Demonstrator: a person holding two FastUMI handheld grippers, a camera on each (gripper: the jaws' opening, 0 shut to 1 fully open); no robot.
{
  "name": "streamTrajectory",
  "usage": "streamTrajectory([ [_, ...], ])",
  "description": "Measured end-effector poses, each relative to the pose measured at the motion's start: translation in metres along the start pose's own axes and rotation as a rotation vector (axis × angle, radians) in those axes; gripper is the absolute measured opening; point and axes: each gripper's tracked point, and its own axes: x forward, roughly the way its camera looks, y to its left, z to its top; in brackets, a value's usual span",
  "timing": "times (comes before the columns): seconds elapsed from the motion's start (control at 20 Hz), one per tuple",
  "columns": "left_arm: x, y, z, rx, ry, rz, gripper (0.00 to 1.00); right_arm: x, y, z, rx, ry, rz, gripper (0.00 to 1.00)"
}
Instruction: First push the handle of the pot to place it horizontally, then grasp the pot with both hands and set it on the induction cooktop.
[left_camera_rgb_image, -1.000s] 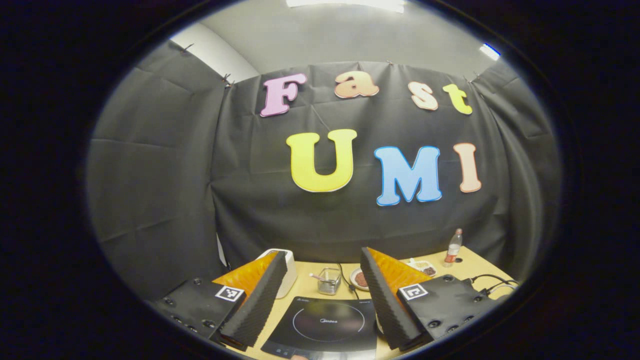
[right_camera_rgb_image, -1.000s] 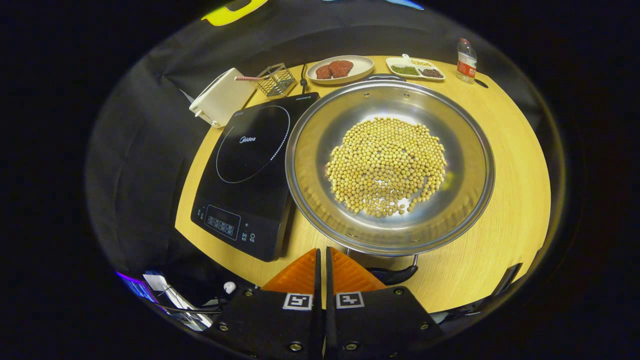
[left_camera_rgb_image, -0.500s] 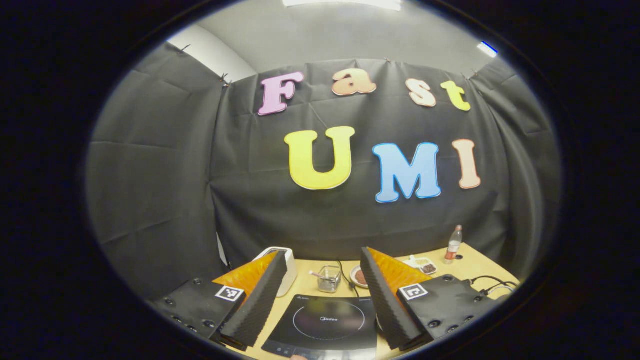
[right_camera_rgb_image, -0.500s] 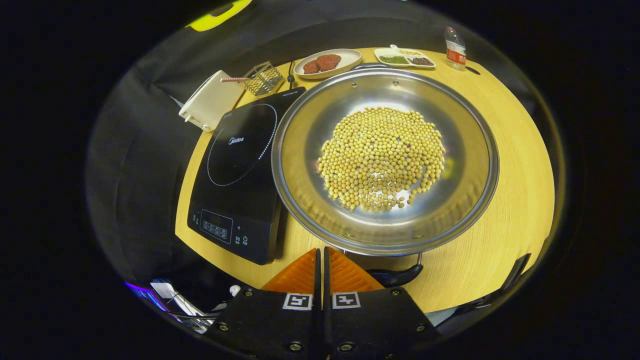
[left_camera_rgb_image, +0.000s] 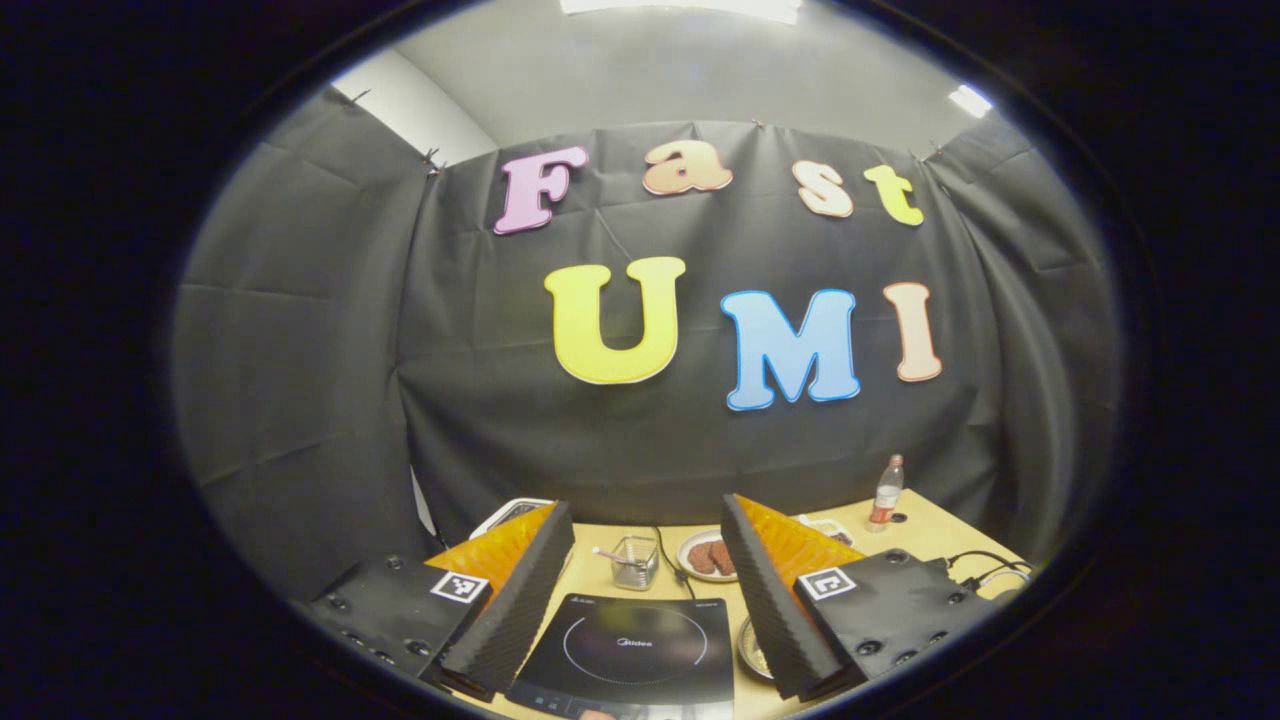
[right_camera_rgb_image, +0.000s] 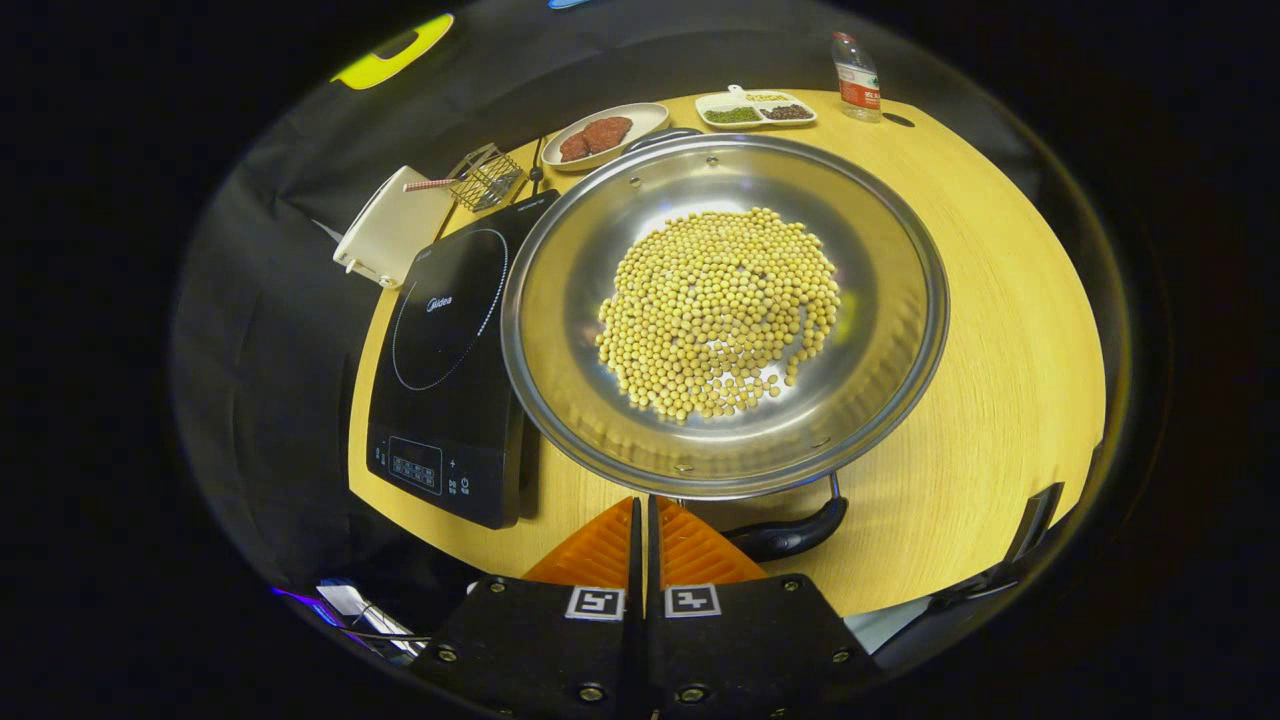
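Now, my right claw (right_camera_rgb_image: 641, 520) sits low at the near edge of the table (right_camera_rgb_image: 1010, 330), its two orange fingers pressed flat together with nothing between them, tips just beside the pot's black handle (right_camera_rgb_image: 790, 535). That handle hangs off the near rim, curving away to the right of my fingertips; whether they touch it I cannot tell. The pot (right_camera_rgb_image: 560, 330) is wide and steel, standing on the wood with a heap of yellow beans (right_camera_rgb_image: 718, 312) in the middle, and its left rim overlaps the edge of the induction cooktop (right_camera_rgb_image: 440, 330), which lies just beside it. Behind them I see a white box (right_camera_rgb_image: 385, 228), a small wire basket (right_camera_rgb_image: 487, 177), a plate of red patties (right_camera_rgb_image: 600, 133), a divided dish (right_camera_rgb_image: 755, 107) and a bottle (right_camera_rgb_image: 855, 77). My left claw (left_camera_rgb_image: 645, 590) is held up and level, fingers spread wide and holding nothing, looking over the cooktop (left_camera_rgb_image: 630, 650) from its near side, with a sliver of the pot (left_camera_rgb_image: 752, 650) showing by my right finger.
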Motion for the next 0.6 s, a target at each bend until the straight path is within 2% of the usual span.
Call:
streamTrajectory([
  [0.6, 0.001, -0.025, 0.003, 0.005, -0.008, -0.031, 0.99, -0.012, -0.036, 0.005, 0.056, -0.021, -0.042, 0.0],
])
